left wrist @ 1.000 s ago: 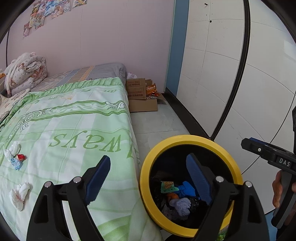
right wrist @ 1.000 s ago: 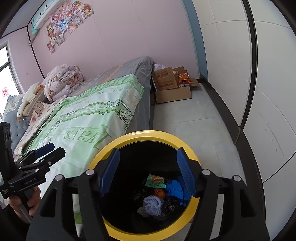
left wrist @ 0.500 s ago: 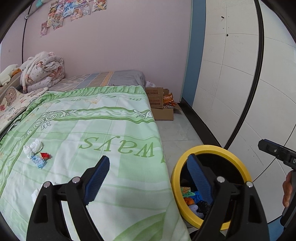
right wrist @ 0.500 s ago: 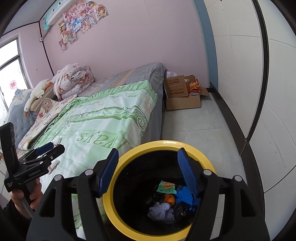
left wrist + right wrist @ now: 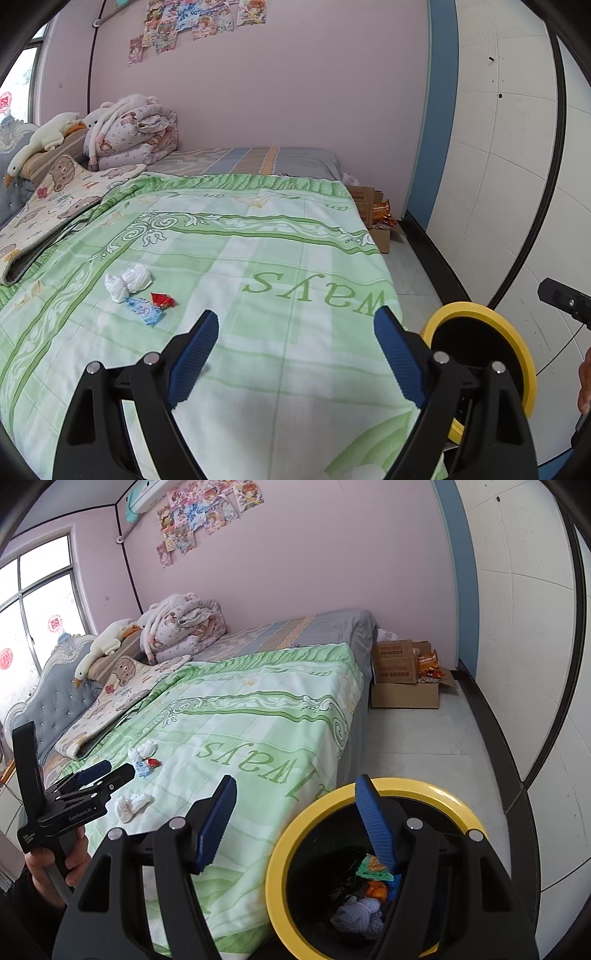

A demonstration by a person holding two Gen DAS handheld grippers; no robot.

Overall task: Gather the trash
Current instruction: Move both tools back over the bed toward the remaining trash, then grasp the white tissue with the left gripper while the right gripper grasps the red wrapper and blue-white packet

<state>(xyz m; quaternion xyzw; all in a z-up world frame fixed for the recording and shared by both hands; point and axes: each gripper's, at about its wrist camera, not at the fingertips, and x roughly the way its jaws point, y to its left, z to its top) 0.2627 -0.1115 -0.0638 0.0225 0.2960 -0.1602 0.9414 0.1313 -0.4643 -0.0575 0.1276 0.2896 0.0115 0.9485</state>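
A yellow-rimmed black trash bin (image 5: 295,834) stands on the floor beside the bed, with several pieces of trash inside; it also shows in the left wrist view (image 5: 517,343). On the green bedspread lie a crumpled white tissue (image 5: 127,280), a red wrapper (image 5: 162,300) and a blue wrapper (image 5: 144,312). Another white tissue (image 5: 131,804) lies nearer the bed's near end. My left gripper (image 5: 295,354) is open and empty above the bedspread; it also shows in the right wrist view (image 5: 105,773). My right gripper (image 5: 295,819) is open and empty over the bin's left rim.
The bed (image 5: 258,716) fills the left side, with a folded quilt (image 5: 181,627) and a plush goose (image 5: 103,644) by the headboard. A cardboard box (image 5: 404,679) with snack packs stands on the floor at the back. A white panelled wall (image 5: 535,664) is on the right.
My left gripper has swung left from over the bin to over the bedspread. My right gripper has shifted left, so the bin now sits lower right in its view. Both stayed open.
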